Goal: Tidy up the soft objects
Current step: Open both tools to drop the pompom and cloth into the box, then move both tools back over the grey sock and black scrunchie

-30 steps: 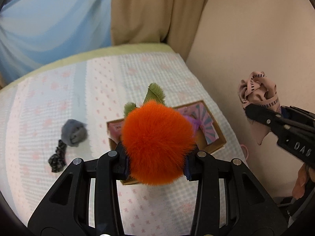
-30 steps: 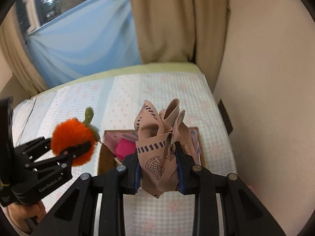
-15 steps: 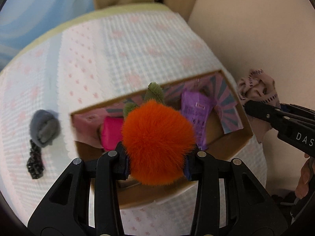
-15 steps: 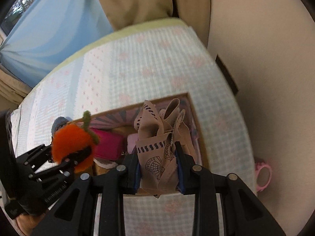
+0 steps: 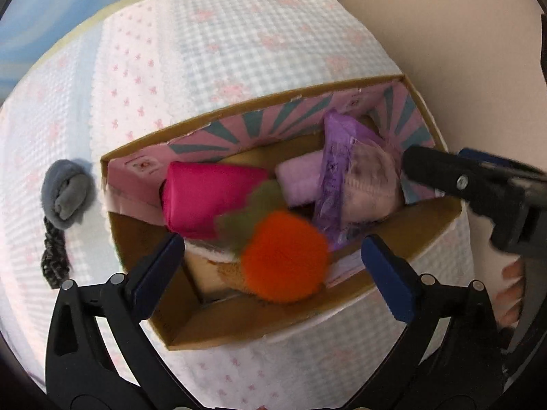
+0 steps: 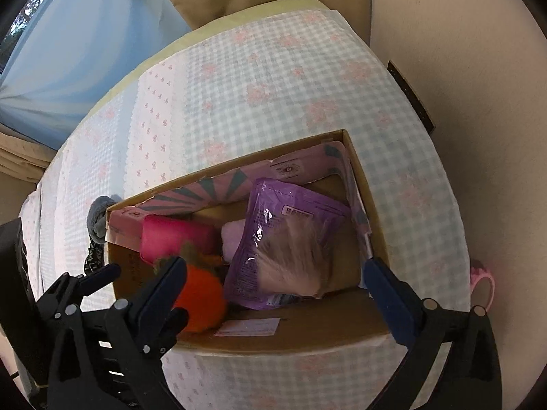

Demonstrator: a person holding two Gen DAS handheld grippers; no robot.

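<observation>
An open cardboard box (image 5: 342, 89) (image 6: 294, 338) stands on the checked bedspread. My left gripper (image 5: 273, 273) is open above the box's near side, and a fluffy orange carrot toy (image 5: 285, 256) (image 6: 201, 297) is blurred, dropping into the box below it. My right gripper (image 6: 273, 294) is open over the box's right half, and a beige patterned cloth (image 6: 294, 259) (image 5: 369, 188) is blurred, falling onto a purple plastic pouch (image 6: 283, 212). A magenta cushion (image 5: 208, 198) and a pale pink cloth (image 5: 299, 181) lie inside.
A grey rolled sock (image 5: 66, 194) and a black scrunchie (image 5: 53, 256) lie on the bedspread left of the box. A beige wall (image 6: 461, 51) stands close on the right. A pink ring-shaped thing (image 6: 482, 283) sits by the bed's right edge.
Both grippers moved down over the box and opened. The orange carrot toy left the left gripper and the beige cloth left the right gripper; both are falling into the box.
</observation>
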